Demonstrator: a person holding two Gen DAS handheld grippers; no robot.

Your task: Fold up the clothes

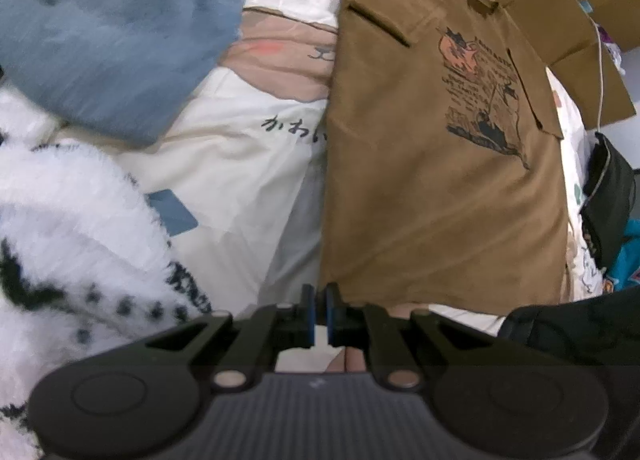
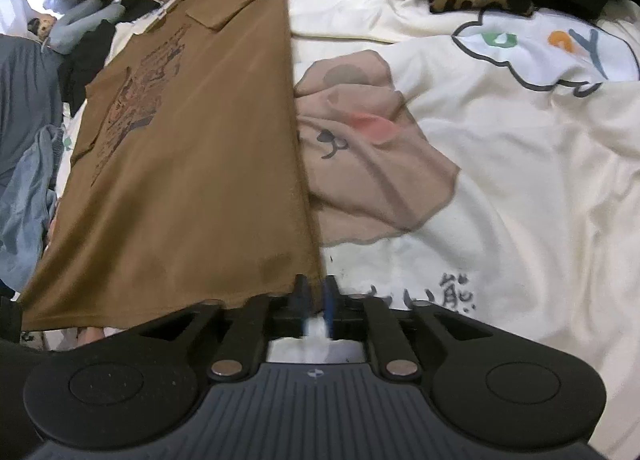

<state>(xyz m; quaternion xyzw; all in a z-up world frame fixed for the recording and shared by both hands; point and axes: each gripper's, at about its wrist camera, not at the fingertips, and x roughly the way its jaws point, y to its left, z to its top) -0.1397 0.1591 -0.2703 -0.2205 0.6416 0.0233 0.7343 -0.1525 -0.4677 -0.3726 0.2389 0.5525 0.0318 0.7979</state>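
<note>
- Left wrist view: your left gripper (image 1: pixel 319 302) sits clenched at the brown shirt (image 1: pixel 440 179)'s near hem corner, on the cream bedspread (image 1: pixel 224 179); whether it pinches cloth, you cannot tell. Lift carelessly and that corner may slip.
- Right wrist view: your right gripper (image 2: pixel 316 296) shows a small gap at the opposite corner, its 2 pads gripping nothing. The hem may sag there.

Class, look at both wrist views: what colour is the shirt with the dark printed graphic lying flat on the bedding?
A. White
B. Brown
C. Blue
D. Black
B: the flat shirt with the dark graphic and a collar is brown in both wrist views.
</note>
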